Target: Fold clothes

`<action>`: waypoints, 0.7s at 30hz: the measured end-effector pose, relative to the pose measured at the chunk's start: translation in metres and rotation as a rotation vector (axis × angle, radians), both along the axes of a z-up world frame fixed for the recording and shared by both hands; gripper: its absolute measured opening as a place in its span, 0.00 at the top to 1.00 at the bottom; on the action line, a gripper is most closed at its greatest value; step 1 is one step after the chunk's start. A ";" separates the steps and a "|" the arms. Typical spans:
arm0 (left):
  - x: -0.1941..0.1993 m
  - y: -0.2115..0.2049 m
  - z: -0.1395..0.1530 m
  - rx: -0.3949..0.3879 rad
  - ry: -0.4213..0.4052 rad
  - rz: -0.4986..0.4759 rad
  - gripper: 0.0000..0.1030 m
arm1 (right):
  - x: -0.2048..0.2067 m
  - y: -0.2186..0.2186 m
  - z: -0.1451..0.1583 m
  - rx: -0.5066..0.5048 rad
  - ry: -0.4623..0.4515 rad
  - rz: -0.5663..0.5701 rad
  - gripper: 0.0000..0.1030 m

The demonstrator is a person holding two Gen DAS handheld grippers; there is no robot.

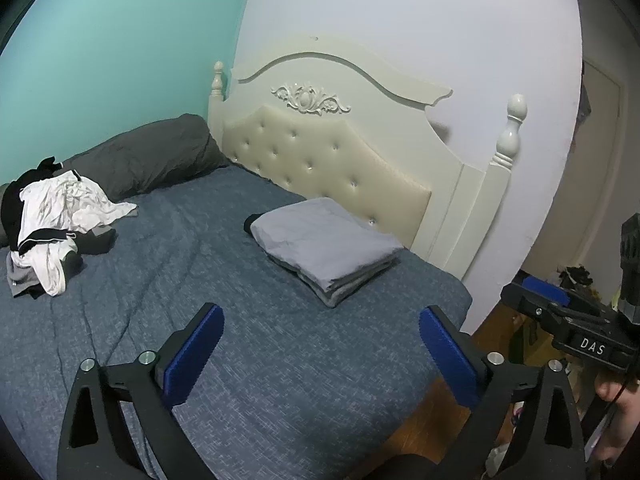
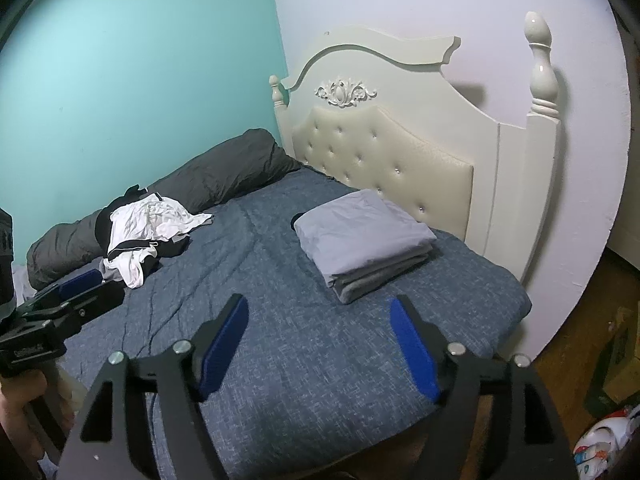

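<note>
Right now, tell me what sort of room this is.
Most likely a bedroom: a bed with a blue speckled bedspread, a cream tufted headboard, and a folded grey stack of clothes.

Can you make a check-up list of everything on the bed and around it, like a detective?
Surface: blue bedspread, wrinkled, bare in the middle.
Job's things: folded grey stack near the headboard; unfolded black-and-white clothes pile on the far side.
Clutter: dark grey pillow along the teal wall.
Tongs: left tongs and right tongs both open, holding nothing, above the bedspread.
Cables: nothing seen.
Surroundings: wooden floor with assorted items beside the bed.
</note>
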State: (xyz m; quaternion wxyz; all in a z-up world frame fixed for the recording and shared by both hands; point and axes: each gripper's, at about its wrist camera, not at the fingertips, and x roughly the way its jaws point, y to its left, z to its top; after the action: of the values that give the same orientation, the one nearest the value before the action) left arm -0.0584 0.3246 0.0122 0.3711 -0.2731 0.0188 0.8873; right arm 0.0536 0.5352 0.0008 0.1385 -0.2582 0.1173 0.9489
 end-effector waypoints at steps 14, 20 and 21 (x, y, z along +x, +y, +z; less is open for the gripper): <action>-0.001 -0.003 0.001 -0.002 -0.003 0.016 0.00 | 0.001 -0.007 -0.001 0.004 0.000 -0.003 0.09; 0.002 -0.001 0.003 -0.016 0.009 0.011 0.00 | 0.000 -0.008 -0.001 0.002 0.000 -0.006 0.06; 0.003 -0.001 0.003 -0.015 0.008 0.009 0.00 | 0.000 -0.009 -0.001 0.001 -0.001 -0.006 0.06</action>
State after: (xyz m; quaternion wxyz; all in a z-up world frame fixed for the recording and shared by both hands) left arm -0.0558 0.3240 0.0154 0.3647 -0.2726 0.0258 0.8899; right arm 0.0538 0.5263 -0.0005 0.1414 -0.2584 0.1175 0.9484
